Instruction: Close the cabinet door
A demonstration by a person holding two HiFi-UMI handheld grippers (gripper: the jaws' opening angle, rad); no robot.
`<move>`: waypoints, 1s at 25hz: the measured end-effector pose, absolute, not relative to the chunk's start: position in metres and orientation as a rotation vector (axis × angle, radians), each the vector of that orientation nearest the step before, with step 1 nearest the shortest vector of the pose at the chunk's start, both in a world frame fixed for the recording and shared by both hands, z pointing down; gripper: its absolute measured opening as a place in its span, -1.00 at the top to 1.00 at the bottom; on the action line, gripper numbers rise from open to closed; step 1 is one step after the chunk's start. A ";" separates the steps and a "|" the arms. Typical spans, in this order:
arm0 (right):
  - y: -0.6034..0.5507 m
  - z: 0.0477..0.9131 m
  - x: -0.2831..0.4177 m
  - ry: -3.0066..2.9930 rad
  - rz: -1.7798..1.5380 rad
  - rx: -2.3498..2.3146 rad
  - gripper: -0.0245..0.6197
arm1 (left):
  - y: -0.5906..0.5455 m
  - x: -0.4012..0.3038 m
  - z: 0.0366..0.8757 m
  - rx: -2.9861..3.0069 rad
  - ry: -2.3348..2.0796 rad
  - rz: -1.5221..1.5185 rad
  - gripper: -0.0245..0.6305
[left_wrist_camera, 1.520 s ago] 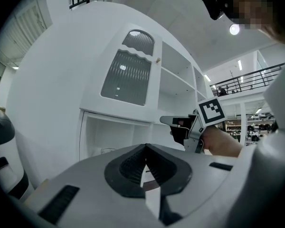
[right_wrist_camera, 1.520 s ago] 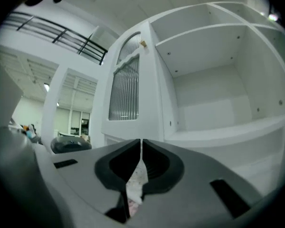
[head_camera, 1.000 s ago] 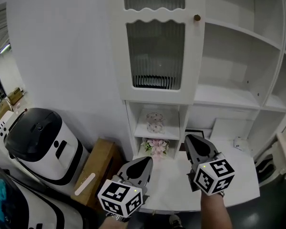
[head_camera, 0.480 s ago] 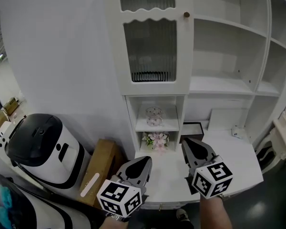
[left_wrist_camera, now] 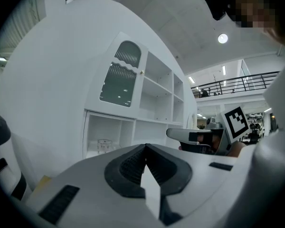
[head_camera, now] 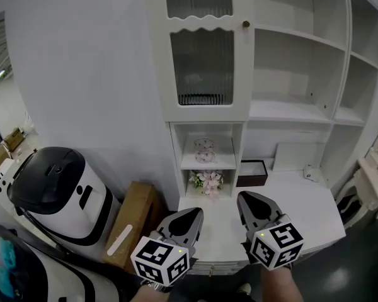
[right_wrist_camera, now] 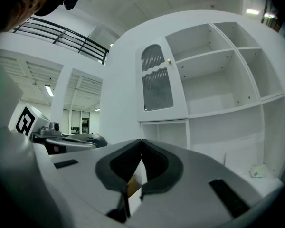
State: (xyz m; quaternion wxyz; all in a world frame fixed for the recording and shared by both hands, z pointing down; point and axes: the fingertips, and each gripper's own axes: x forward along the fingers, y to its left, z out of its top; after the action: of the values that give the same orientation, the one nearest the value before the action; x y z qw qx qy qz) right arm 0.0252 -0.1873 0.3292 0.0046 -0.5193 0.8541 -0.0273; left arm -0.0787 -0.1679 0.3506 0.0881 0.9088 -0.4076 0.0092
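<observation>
The white cabinet door (head_camera: pixel 205 49) with ribbed glass panes and a small brass knob (head_camera: pixel 246 24) lies flat against the cabinet front. It also shows in the left gripper view as the door (left_wrist_camera: pixel 121 77) and in the right gripper view as the door (right_wrist_camera: pixel 156 84). Both grippers are well short of it, pointing level toward the cabinet. My left gripper (head_camera: pixel 190 215) is shut with nothing in it, its tips meeting in the left gripper (left_wrist_camera: pixel 145 146) view. My right gripper (head_camera: pixel 247 200) is shut and empty too, as the right gripper (right_wrist_camera: pixel 141 140) view shows.
Open white shelves (head_camera: pixel 302 74) fill the cabinet's right side above a white counter (head_camera: pixel 302 206). Below the door sit a glass jar (head_camera: pixel 205 150), pink flowers (head_camera: pixel 205 182) and a dark box (head_camera: pixel 252 172). A black-and-white appliance (head_camera: pixel 57 190) and a cardboard box (head_camera: pixel 132 222) stand at left.
Both grippers have drawn back from the cabinet, the right one sinking lower in the head view. The cabinet looks farther away. The jaws stay shut.
</observation>
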 end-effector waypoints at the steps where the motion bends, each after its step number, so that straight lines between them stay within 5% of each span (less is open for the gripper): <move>1: -0.185 0.330 0.024 2.680 -0.089 -1.625 0.91 | -0.166 -0.080 0.350 2.702 -1.217 0.025 0.91; 25: -0.171 0.328 0.016 2.705 -0.062 -1.607 0.91 | -0.154 -0.091 0.350 2.686 -1.252 0.000 0.91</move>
State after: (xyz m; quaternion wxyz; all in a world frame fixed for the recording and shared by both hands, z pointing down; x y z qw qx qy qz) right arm 0.0159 -0.1708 0.3283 -0.0025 -0.5106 0.8596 -0.0198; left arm -0.0905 -0.1536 0.3498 0.0890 0.9028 -0.4207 0.0000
